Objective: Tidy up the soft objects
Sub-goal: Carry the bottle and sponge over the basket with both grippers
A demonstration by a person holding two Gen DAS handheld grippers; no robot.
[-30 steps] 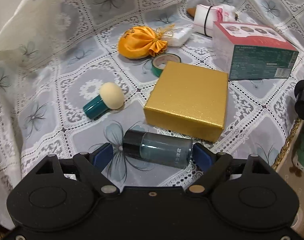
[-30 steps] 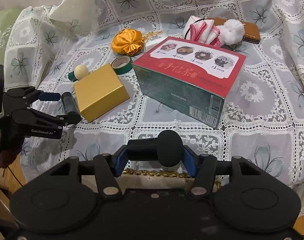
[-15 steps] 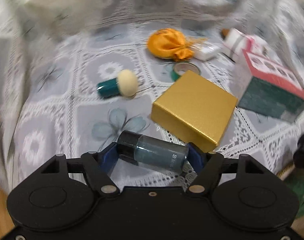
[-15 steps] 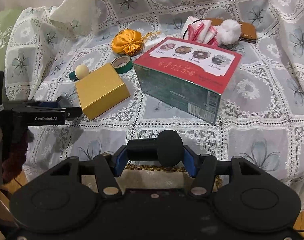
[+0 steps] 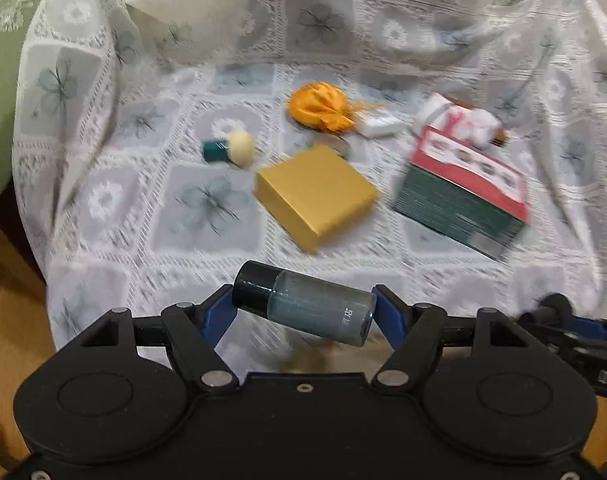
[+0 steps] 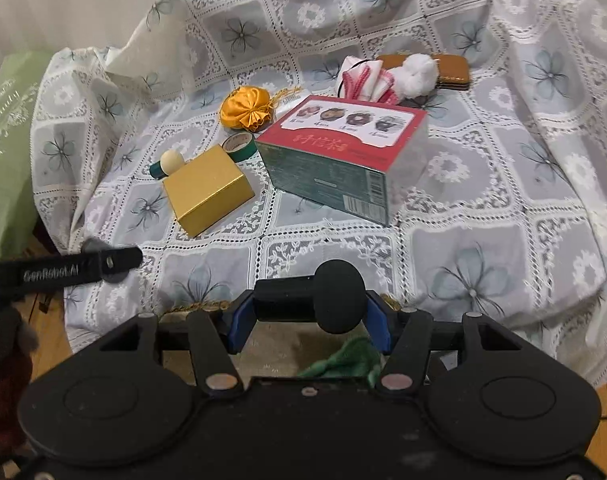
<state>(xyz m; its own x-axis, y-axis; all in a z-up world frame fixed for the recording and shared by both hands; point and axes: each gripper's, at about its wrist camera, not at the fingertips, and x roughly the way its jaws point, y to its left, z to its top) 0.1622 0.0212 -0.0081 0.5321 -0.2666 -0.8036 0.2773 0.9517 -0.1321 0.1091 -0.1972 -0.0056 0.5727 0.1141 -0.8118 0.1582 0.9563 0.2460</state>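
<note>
My left gripper (image 5: pixel 303 308) is shut on a small grey-blue bottle (image 5: pixel 315 312) with a black cap. The bottle lies crosswise between the blue pads, lifted off the lace cloth (image 5: pixel 207 240). My right gripper (image 6: pixel 309 312) is shut on a black mushroom-shaped puff (image 6: pixel 335 296), also held crosswise. On the cloth lie an orange satin pouch (image 6: pixel 245 110), a cream puff with a teal handle (image 6: pixel 167 162), a white folded cloth with red trim (image 6: pixel 363 78) and a white pompom (image 6: pixel 417 76). The left gripper (image 6: pixel 103 264) shows at the left edge of the right wrist view.
A gold box (image 6: pixel 207 190), a red-and-green tea box (image 6: pixel 343 152), a green tape roll (image 6: pixel 239 146) and a brown wallet (image 6: pixel 451 68) share the cloth. A green bag (image 6: pixel 7 140) stands at the left. Something green and soft (image 6: pixel 343 360) lies under my right gripper.
The left jaws closed onto the bottle, then lifted it off the cloth and drew back while rolling. The right gripper backed away a little with the black puff.
</note>
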